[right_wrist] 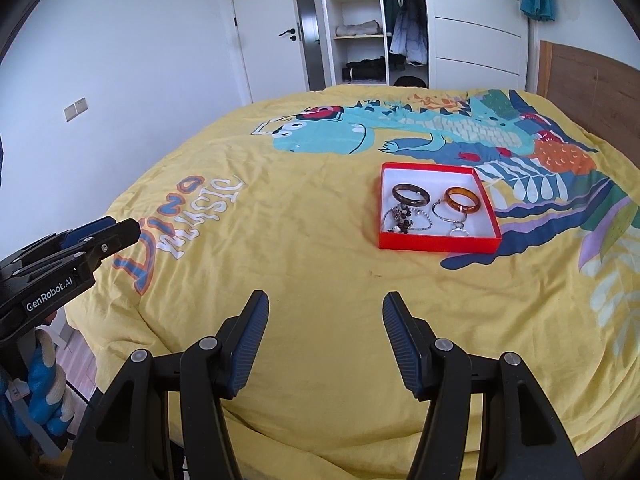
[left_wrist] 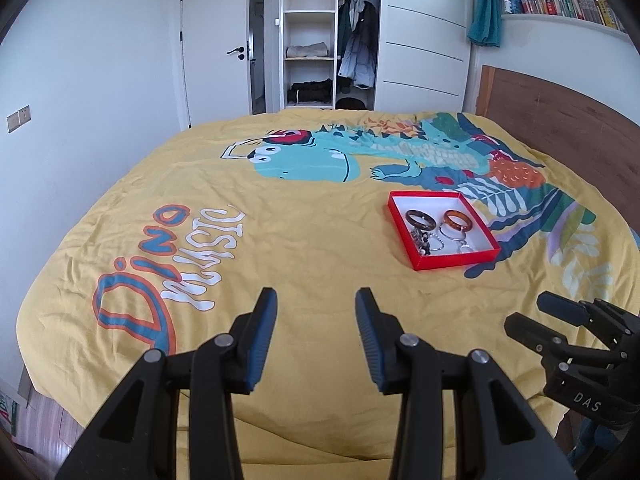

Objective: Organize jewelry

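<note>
the left gripper (left_wrist: 316, 300) has its jaws parted with only yellow bedding between them, and the right gripper (right_wrist: 324, 304) likewise stands released and empty, both hanging over the near part of the bed and well short of the jewelry. ahead, toward the right side, a shallow red box (right_wrist: 440, 245) with a white inside lies flat on the bedspread (right_wrist: 320, 272). in it lie a dark brown bangle (right_wrist: 411, 194) and an amber bangle (right_wrist: 462, 199) side by side, with a thin silver hoop (right_wrist: 440, 213) touching the amber one and a tangle of beaded chains (right_wrist: 402, 222) in the near left corner. the bedspread is wrinkled yellow cloth printed with a teal dinosaur and the words "dino music". beyond stand a white door, an open wardrobe (left_wrist: 332, 36) with hanging coats and folded clothes, and a wooden headboard (left_wrist: 560, 120). only the left view shows a shelf of books (left_wrist: 560, 2); only the right view shows a blue and white glove (right_wrist: 48, 384).
</note>
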Demonstrator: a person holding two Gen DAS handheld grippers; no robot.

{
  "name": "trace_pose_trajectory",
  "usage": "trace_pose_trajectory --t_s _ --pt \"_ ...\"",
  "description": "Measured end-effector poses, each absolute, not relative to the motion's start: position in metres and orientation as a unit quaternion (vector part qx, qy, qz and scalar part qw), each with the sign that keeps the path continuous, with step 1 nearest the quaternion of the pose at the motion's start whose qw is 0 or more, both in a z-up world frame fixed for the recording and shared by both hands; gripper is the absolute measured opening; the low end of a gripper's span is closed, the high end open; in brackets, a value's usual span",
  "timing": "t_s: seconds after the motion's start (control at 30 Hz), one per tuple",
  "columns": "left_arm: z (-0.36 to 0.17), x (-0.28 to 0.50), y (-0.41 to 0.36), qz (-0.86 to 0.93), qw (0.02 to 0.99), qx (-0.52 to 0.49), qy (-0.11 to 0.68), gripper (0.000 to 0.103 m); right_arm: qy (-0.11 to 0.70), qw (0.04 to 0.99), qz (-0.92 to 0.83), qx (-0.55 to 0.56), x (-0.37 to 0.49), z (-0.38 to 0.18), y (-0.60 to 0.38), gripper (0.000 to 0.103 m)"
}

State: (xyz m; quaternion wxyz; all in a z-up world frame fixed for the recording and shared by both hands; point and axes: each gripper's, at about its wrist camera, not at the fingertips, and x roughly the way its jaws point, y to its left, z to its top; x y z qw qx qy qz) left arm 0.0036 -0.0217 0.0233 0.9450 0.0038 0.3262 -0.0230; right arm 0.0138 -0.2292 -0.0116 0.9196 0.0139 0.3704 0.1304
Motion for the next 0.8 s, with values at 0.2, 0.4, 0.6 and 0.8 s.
trace_pose_trajectory --t_s 0.2,0.4,0.6,0.8 --pt "0.024 -0.004 -0.022 -0.029 0.946 0.005 0.323 0.039 0.371 0.919 0.132 0.009 0.007 -0.011 -0.228 0.059" --pt "0.024 -0.007 -0.021 -0.032 0.947 0.003 0.320 0.039 0.370 0.920 0.131 0.007 0.004 -0.010 -0.228 0.059" --pt "0.025 -0.008 -0.021 -0.034 0.947 0.003 0.320 0.039 0.372 0.919 0.134 0.003 0.001 -0.010 -0.228 0.059" --pt "0.027 -0.008 -0.020 -0.032 0.947 0.001 0.319 0.039 0.375 0.917 0.134 0.001 0.001 -0.011 -0.227 0.059"
